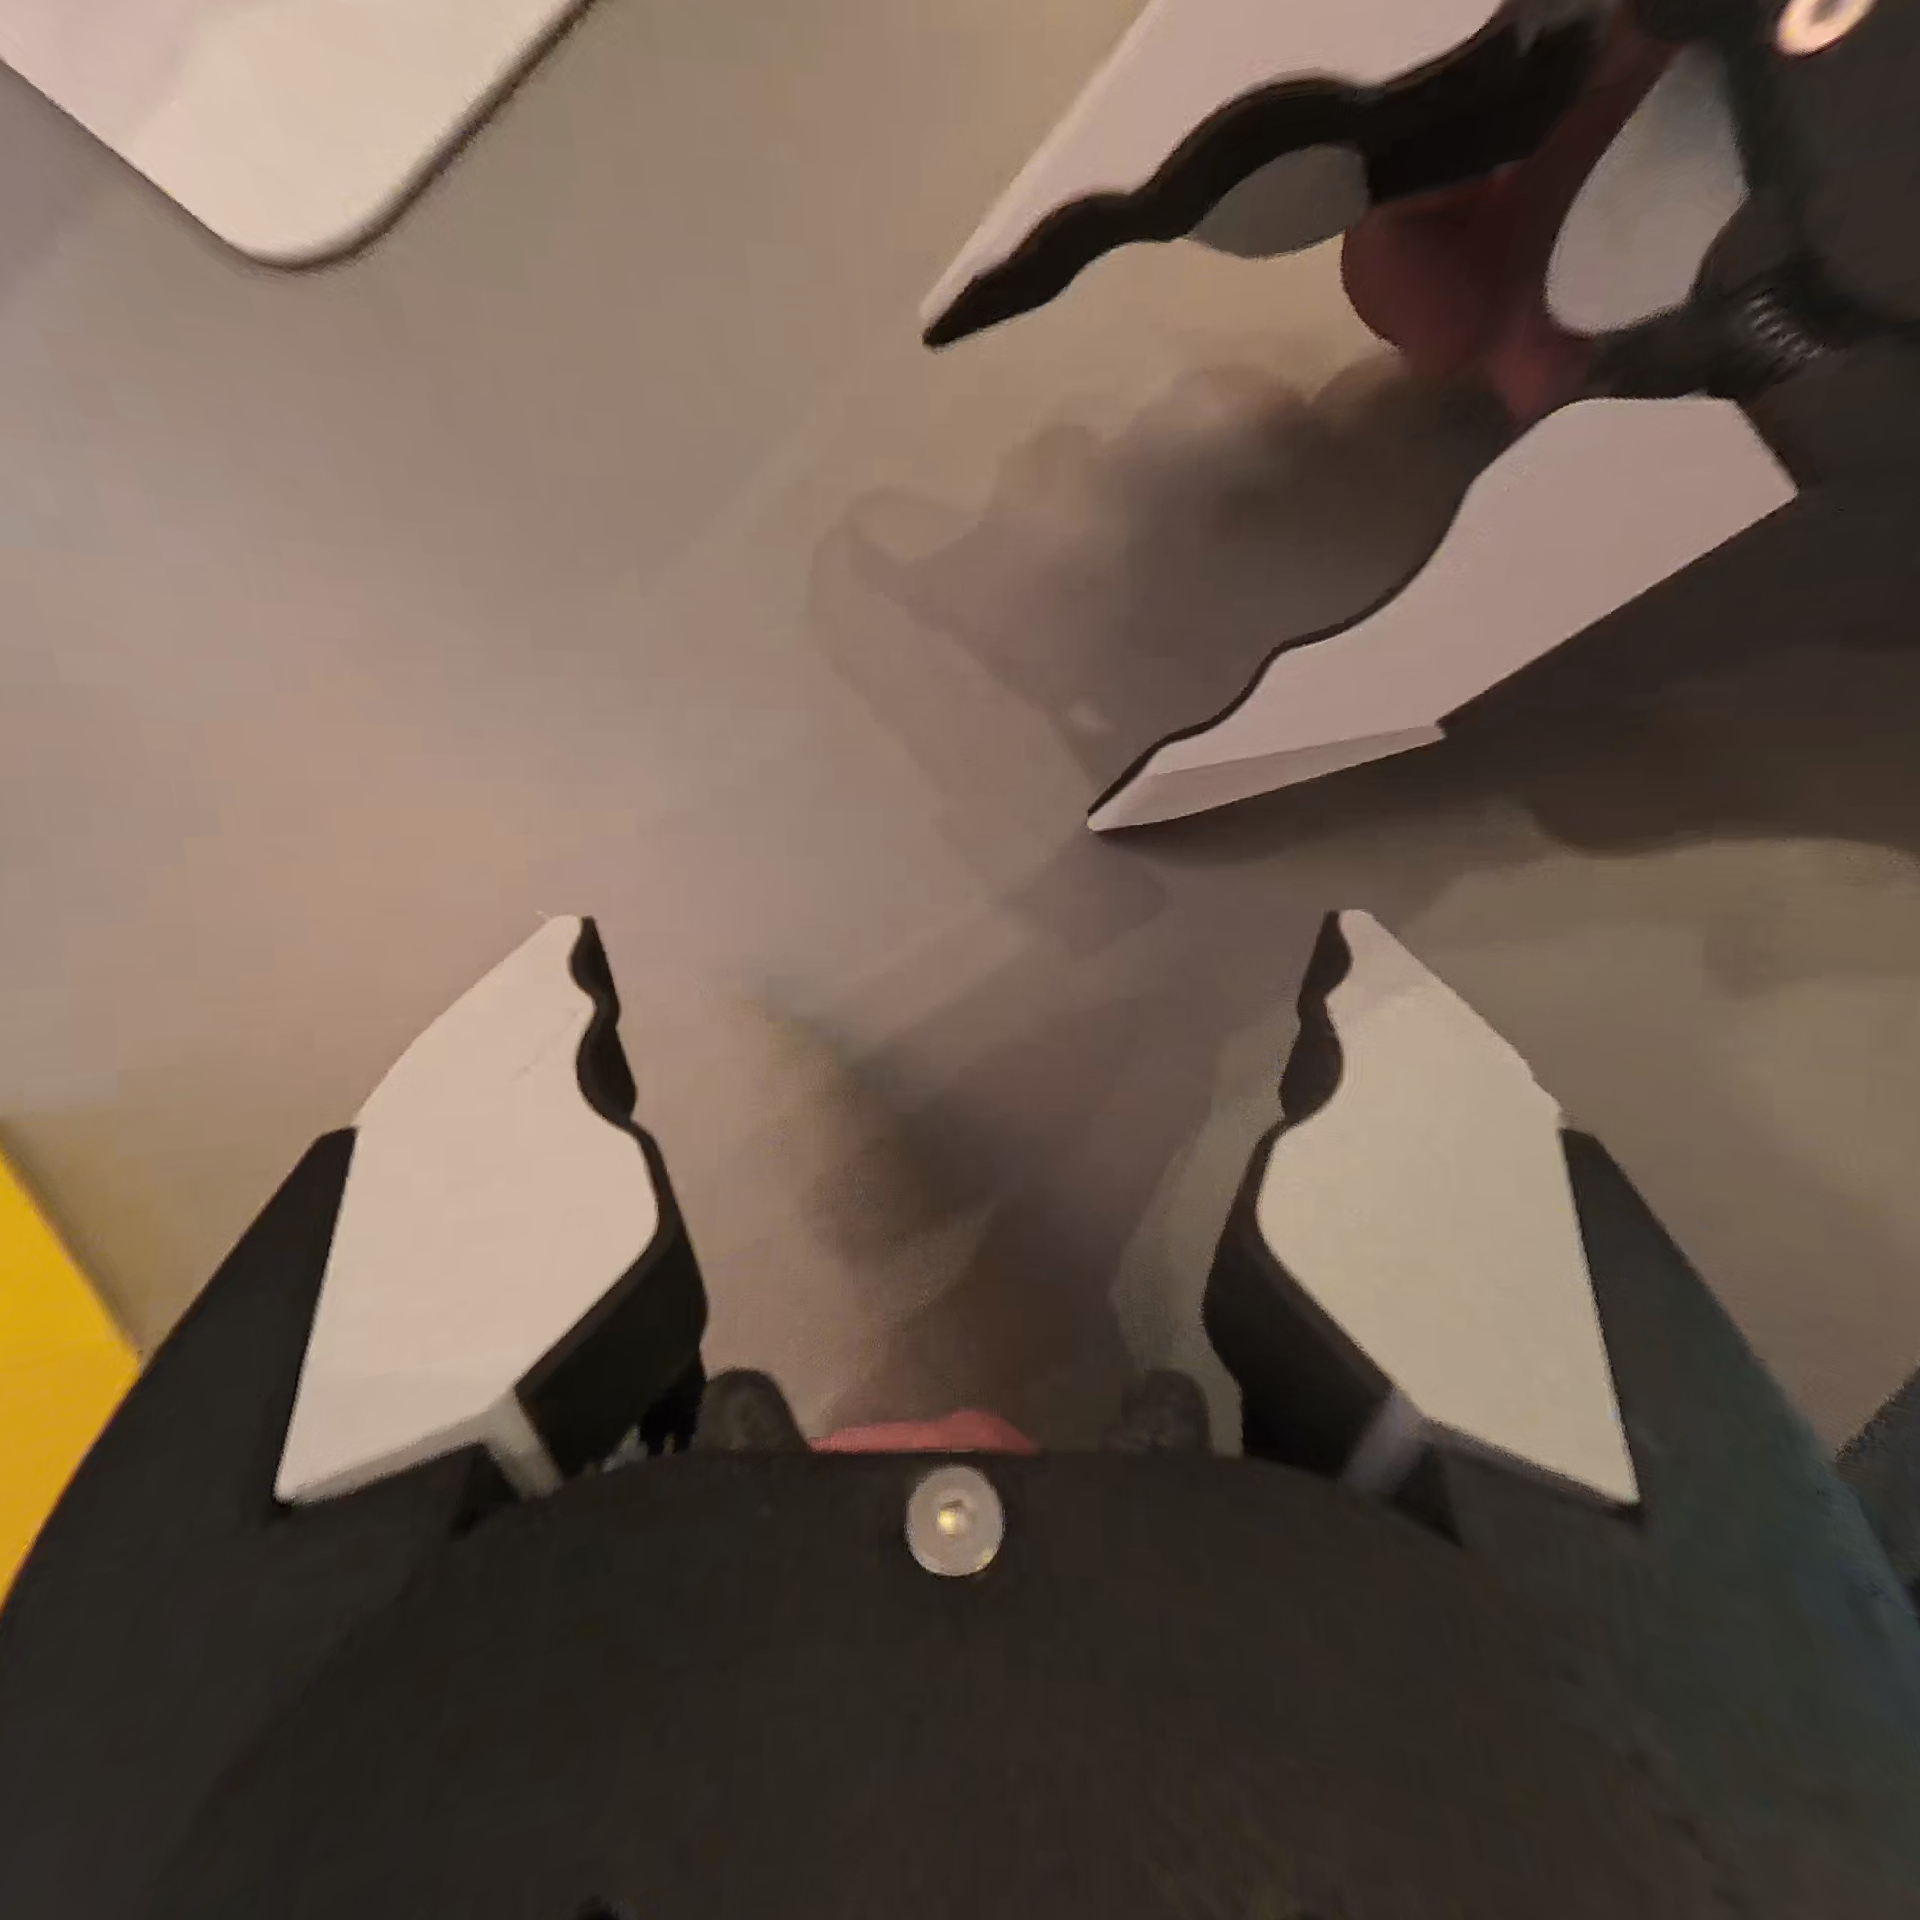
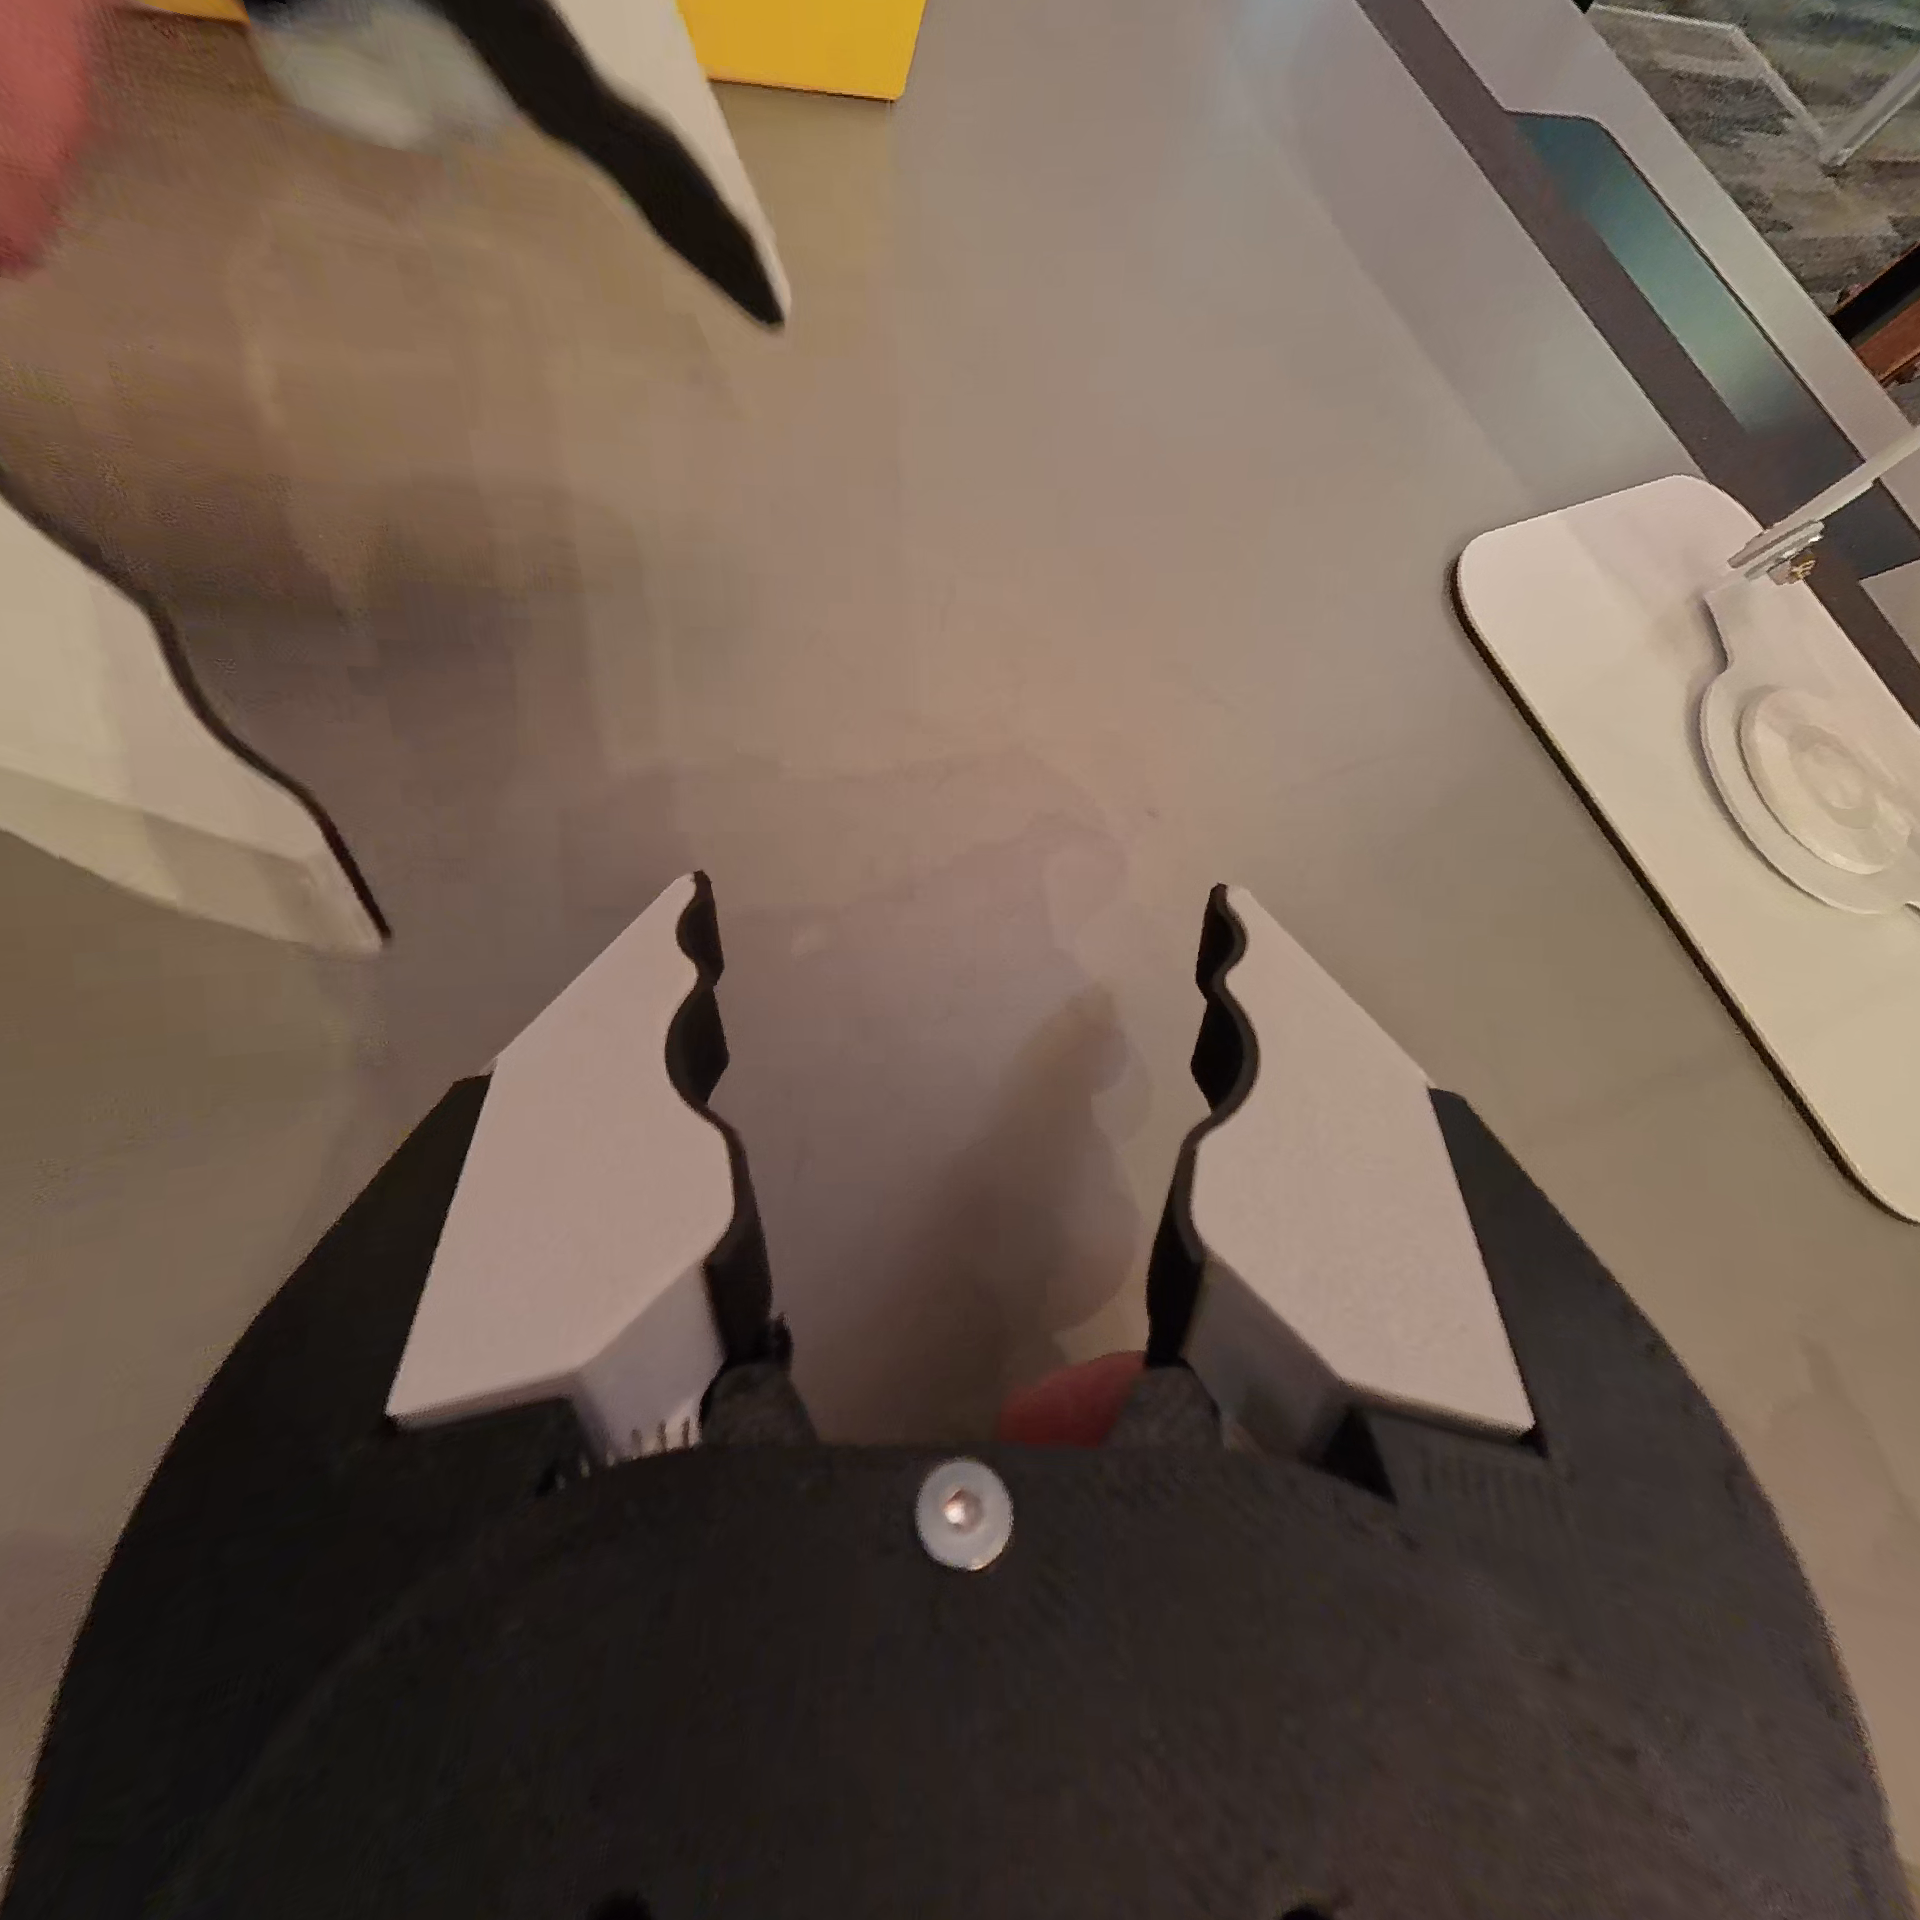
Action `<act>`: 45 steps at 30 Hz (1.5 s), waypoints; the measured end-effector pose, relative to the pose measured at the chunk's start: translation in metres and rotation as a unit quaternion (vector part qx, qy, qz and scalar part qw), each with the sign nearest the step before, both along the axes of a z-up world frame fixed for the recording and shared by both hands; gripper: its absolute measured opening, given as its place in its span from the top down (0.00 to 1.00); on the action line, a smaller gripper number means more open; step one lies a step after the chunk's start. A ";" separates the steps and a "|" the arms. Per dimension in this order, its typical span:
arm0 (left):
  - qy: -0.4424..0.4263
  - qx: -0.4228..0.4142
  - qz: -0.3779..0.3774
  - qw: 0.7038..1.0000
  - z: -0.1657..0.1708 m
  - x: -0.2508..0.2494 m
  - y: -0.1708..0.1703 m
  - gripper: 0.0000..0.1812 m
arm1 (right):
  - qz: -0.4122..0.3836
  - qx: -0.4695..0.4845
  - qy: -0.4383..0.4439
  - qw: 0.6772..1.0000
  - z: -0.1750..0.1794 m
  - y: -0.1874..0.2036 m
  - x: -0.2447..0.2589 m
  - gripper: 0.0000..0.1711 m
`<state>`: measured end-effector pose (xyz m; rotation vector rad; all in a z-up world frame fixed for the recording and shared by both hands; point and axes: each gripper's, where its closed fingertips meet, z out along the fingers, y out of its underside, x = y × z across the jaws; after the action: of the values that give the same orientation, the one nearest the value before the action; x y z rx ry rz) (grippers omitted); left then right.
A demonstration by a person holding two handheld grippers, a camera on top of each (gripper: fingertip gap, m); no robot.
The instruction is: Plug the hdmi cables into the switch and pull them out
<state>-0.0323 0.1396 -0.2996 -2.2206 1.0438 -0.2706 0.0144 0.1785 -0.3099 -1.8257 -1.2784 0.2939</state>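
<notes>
No HDMI cable or switch shows in either view. My left gripper (image 1: 961, 920) is open and empty, its white fingers spread wide over the bare grey table (image 1: 416, 675). My right gripper (image 2: 958, 881) is also open and empty above the table (image 2: 987, 520). The right gripper also shows in the left wrist view at the upper right (image 1: 1008, 582), open, with a person's fingers behind it. The left gripper shows blurred at the upper left of the right wrist view (image 2: 582, 623), open. Both grippers point towards each other's side and cast shadows on the table.
A white rounded base plate (image 2: 1621, 810) with a clear disc mount lies at the right; its corner also shows at the upper left of the left wrist view (image 1: 281, 114). A yellow object (image 2: 810, 47) sits at the far edge and shows at lower left (image 1: 52, 1320). A dark table edge strip (image 2: 1621, 301) runs at upper right.
</notes>
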 end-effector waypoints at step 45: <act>0.074 -0.021 0.323 0.943 0.053 -0.388 -0.009 0.33 | -0.484 0.053 0.040 0.873 0.081 -0.082 0.474 0.49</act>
<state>-0.4199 0.1301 -0.2461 -2.5093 0.3297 0.1699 0.4883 0.0963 -0.2293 -2.0844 -0.1985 -0.2521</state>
